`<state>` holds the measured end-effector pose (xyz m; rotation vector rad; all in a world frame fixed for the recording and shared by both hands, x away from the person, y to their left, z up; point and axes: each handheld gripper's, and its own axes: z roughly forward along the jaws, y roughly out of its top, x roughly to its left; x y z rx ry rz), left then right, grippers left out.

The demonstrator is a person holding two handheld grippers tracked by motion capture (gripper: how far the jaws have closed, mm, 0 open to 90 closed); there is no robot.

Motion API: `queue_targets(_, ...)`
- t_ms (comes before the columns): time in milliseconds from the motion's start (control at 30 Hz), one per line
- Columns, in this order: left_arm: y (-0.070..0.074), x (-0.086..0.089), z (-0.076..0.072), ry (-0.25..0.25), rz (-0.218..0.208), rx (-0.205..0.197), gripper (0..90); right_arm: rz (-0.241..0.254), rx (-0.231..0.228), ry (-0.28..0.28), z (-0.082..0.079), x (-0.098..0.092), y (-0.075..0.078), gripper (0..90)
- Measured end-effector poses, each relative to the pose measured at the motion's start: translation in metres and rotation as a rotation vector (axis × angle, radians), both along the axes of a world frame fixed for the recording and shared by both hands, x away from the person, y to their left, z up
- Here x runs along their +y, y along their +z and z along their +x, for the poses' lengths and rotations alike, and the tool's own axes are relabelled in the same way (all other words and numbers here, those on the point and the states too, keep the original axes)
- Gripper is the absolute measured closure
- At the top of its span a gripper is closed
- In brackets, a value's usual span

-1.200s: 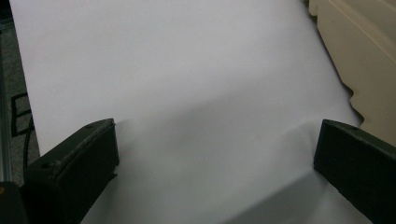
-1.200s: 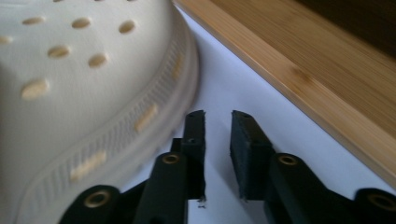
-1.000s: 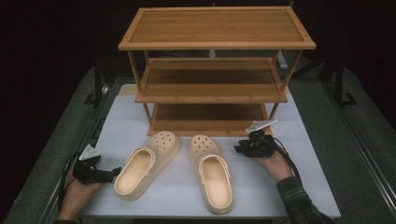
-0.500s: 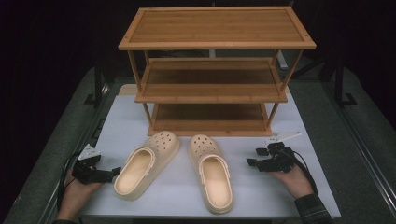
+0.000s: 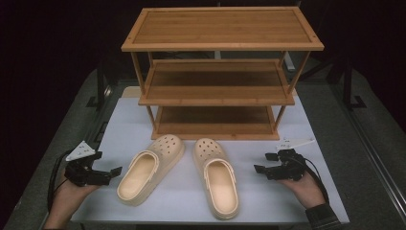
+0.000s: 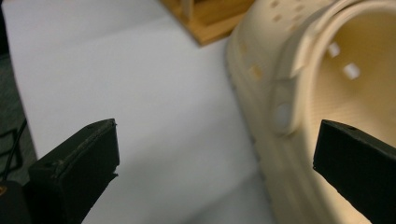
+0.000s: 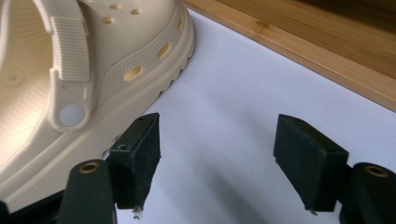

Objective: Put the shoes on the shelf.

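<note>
Two cream clogs lie side by side on the white tabletop [image 5: 124,124], toes toward a three-tier wooden shoe rack [image 5: 220,72]. The left clog [image 5: 149,167] angles leftward at its heel; the right clog [image 5: 216,175] lies nearly straight. My left gripper [image 5: 115,172] rests open on the table just left of the left clog's heel. In the left gripper view that clog's side [image 6: 299,116] sits before the right jaw. My right gripper [image 5: 264,163] stands open a short way right of the right clog [image 7: 79,88], nothing between its fingers [image 7: 140,154].
The rack's bottom shelf edge [image 7: 299,51] runs close beyond the right gripper. Dark grey floor [image 5: 373,158] surrounds the table, with black stand legs at both sides. Bare white surface lies between each gripper and the rack.
The right gripper has drawn back from beside the right clog, moving right and toward the table's front. The left gripper and both clogs have stayed put.
</note>
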<state>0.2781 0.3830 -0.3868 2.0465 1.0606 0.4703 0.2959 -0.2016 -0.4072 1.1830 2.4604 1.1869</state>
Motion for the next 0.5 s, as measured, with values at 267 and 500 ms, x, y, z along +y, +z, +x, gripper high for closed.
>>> queue_targets(267, 0.019, -0.025, -0.004, -0.123, -0.031, -0.029, 12.8, 0.007, -0.002, 0.009, -0.002, 0.004, 0.001, 29.7)
queue_targets(500, 0.020, -0.040, 0.000, -0.157, -0.026, -0.028, 15.7, 0.031, -0.001, 0.026, -0.005, 0.009, 0.006, 27.8)
